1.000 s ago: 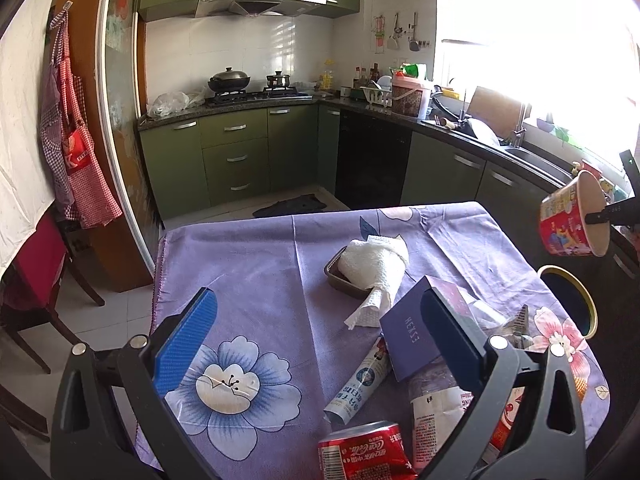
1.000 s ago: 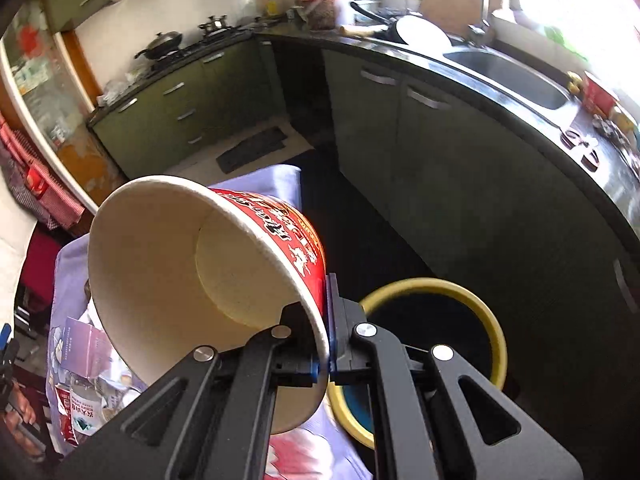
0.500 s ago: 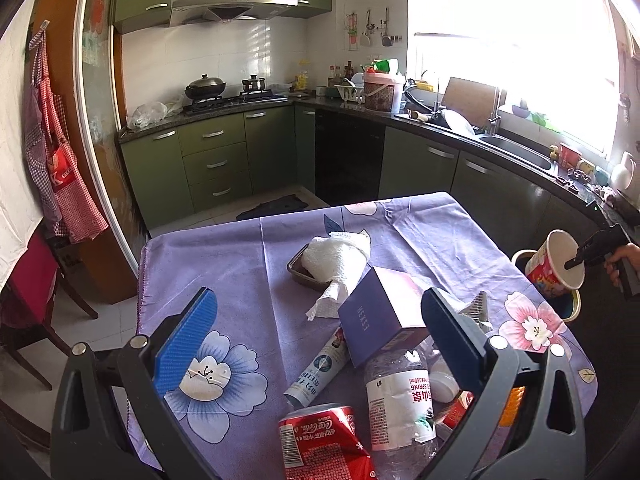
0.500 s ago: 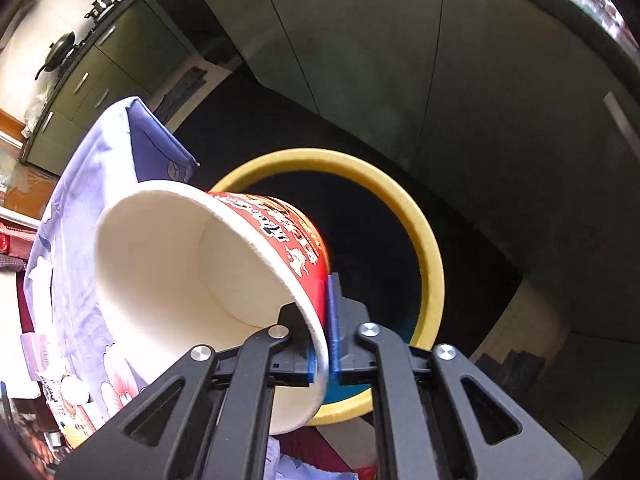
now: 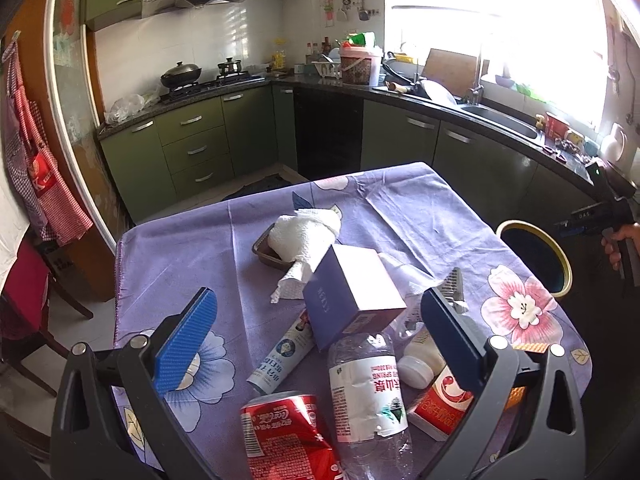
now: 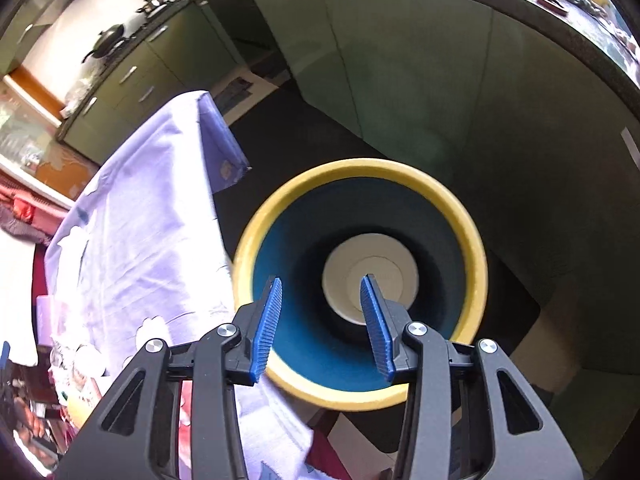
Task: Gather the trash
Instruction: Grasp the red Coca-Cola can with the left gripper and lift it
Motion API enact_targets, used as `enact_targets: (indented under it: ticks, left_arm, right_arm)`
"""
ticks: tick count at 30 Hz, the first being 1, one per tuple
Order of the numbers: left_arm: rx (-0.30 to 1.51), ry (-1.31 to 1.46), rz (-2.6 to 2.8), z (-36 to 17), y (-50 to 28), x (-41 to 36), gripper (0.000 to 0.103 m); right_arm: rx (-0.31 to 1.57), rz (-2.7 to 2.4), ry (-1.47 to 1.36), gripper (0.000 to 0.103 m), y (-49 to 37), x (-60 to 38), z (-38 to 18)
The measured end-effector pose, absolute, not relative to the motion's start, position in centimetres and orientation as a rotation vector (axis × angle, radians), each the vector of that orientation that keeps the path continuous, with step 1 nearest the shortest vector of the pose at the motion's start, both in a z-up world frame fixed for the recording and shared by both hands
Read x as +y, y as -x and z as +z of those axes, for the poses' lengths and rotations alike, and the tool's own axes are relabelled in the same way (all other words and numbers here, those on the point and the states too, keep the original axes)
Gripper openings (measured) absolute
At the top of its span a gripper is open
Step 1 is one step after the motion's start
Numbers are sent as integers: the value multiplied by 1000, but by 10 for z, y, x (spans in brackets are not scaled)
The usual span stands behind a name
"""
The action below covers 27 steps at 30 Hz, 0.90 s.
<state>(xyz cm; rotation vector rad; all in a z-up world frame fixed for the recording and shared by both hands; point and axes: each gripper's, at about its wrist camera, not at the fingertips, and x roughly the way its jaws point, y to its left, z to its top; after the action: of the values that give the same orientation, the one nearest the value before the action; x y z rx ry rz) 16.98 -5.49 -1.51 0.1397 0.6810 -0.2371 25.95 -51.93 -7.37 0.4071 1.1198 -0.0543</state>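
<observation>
Right gripper (image 6: 322, 322) above yellow-rimmed bin (image 6: 478, 264), jaws opening, empty; noodle cup (image 6: 370, 276) inside. Left gripper (image 5: 320, 344) wide open, empty, over littered surface (image 5: 192, 248), poised for plastic bottle (image 5: 366, 392).

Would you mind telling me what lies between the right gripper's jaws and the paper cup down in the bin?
Nothing: in the right wrist view the right gripper, jaws opening and empty, hangs over the bin, with the cup at its bottom.

Wok (image 5: 181, 73) on the stove; red checked apron (image 5: 38, 168) hanging left.
</observation>
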Motion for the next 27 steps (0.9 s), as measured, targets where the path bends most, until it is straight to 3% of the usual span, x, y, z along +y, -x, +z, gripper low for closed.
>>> enact_targets:
  ticks: [7, 15, 18, 20, 27]
  left_arm:
    - [774, -285, -226, -38, -191, -89, 97]
    - [1063, -129, -277, -53, -185, -32, 96]
    - [1146, -98, -234, -62, -184, -11, 92]
    - [1212, -59, -216, -72, -188, -1, 83]
    - [1360, 10, -213, -104, -198, 1, 83]
  right_arm:
    - [1124, 28, -367, 43, -246, -487, -65]
    - [1129, 75, -319, 47, -231, -467, -57]
    - [1133, 93, -302, 47, -238, -459, -57]
    - [1137, 108, -293, 47, -242, -451, -58]
    - [1149, 143, -276, 47, -247, -439, -62]
